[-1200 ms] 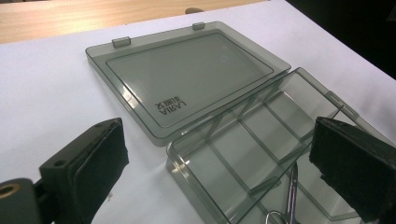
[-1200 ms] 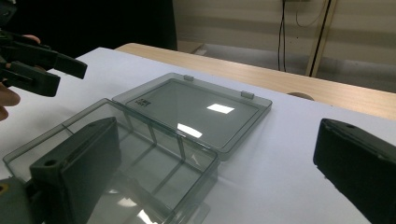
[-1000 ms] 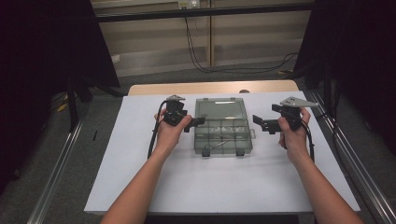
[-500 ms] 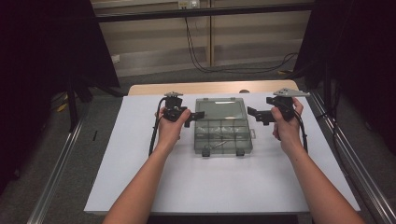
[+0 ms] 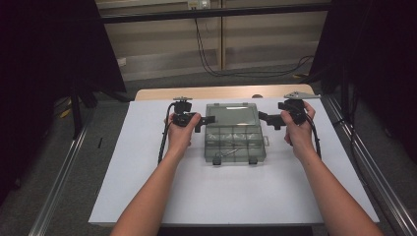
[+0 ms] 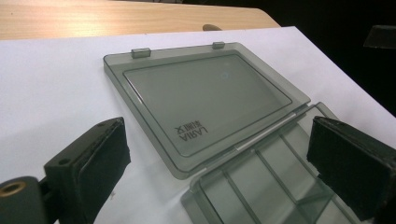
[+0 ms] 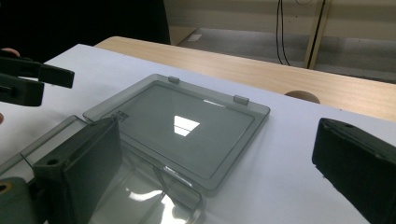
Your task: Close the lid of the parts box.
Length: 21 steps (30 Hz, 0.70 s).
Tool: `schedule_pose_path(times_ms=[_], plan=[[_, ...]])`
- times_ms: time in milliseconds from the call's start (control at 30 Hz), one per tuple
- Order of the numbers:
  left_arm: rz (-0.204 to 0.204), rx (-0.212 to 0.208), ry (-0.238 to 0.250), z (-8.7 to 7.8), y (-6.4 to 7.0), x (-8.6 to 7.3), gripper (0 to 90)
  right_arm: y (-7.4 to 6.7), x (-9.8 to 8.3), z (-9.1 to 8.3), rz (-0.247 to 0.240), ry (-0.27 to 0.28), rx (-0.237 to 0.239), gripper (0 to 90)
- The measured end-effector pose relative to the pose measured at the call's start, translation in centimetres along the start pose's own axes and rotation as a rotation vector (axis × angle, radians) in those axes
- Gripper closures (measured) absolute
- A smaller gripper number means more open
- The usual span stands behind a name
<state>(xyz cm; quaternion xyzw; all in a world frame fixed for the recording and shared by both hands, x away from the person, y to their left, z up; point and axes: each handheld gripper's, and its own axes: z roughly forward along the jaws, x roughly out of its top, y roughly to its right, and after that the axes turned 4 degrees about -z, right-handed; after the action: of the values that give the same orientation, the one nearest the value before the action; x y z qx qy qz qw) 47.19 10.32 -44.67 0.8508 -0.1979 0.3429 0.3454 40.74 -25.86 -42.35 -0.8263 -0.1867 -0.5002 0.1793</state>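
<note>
A smoky clear compartment box (image 5: 236,146) lies opened in the middle of the white board. Its lid (image 5: 232,116) is folded back flat on the far side. My left gripper (image 5: 206,120) is open at the left end of the hinge line, its jaws straddling the lid (image 6: 205,93) and the base's corner (image 6: 275,186). At the right end, my right gripper (image 5: 265,119) is open too, with the lid (image 7: 187,123) lying between and beyond its jaws. Small metal parts (image 5: 228,152) lie in a front compartment. The left gripper (image 7: 32,79) shows at the right gripper view's upper left.
The white board (image 5: 147,147) rests on a wooden table (image 5: 162,93) whose edge shows behind it. Metal rails (image 5: 59,182) run along both sides. Cables (image 5: 216,69) hang and lie on the floor at the back.
My right gripper has moved left and farther away, closing in on the box's right side. The left gripper has shifted slightly away too. The box has not moved.
</note>
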Motion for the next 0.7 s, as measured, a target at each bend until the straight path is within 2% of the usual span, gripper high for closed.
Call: schedule_pose_path(times_ms=[67,100,167,300,333,400,433,500,567,633,700], plan=[[-0.028,-0.004,0.0,0.3,-0.4,0.1,5.3,0.1,0.1,0.4,0.017,0.004,0.011,1.1],[-0.041,-0.019,-0.002,0.4,-0.6,0.2,6.2,0.3,0.1,0.7,0.028,0.004,0.021,1.0],[-0.076,-0.034,0.006,0.6,-0.9,0.3,7.0,0.5,0.1,1.3,0.048,-0.016,0.023,3.6],[-0.077,-0.014,-0.006,1.2,-1.2,0.5,7.6,0.7,-0.2,2.3,0.055,-0.047,0.038,7.7],[-0.096,-0.014,-0.001,1.5,-1.3,0.5,7.6,0.7,-0.3,2.5,0.057,-0.052,0.041,9.1],[-0.107,-0.017,-0.012,1.9,-1.5,0.5,7.9,0.8,-0.6,3.0,0.073,-0.062,0.063,11.0],[-0.118,-0.016,-0.003,2.2,-1.6,0.4,8.5,0.9,-0.7,3.3,0.082,-0.071,0.063,12.9],[-0.126,-0.013,-0.018,2.6,-1.7,0.5,10.0,1.0,-0.9,3.7,0.099,-0.08,0.064,14.7],[-0.155,-0.02,-0.016,3.0,-1.8,0.5,10.7,1.1,-1.1,4.2,0.113,-0.092,0.051,18.3],[-0.165,-0.015,-0.024,3.1,-2.0,0.5,13.6,1.4,-1.3,4.5,0.143,-0.094,0.049,22.1],[-0.199,-0.019,-0.021,3.3,-2.3,0.4,15.4,1.7,-1.5,4.8,0.171,-0.095,0.069,26.0]])
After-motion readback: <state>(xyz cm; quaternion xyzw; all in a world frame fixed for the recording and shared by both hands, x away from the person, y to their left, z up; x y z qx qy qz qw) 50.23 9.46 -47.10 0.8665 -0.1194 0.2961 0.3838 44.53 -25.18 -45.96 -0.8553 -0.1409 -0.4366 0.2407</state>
